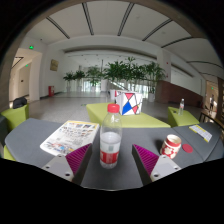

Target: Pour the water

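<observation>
A clear plastic water bottle [111, 138] with a white cap and a red-and-white label stands upright on the grey table [30, 135]. It stands between my gripper's [113, 160] two fingers, with a gap at each side. The magenta pads [78, 158] flank it left and right, apart from it. A red-and-white paper cup [172, 146] stands on the table to the right, just beyond the right finger.
A printed leaflet [70, 136] lies on the table to the left of the bottle. A white carton with red and blue shapes [125, 102] sits on a yellow-green table beyond. White papers [200, 132] lie at the far right. Potted plants line the hall behind.
</observation>
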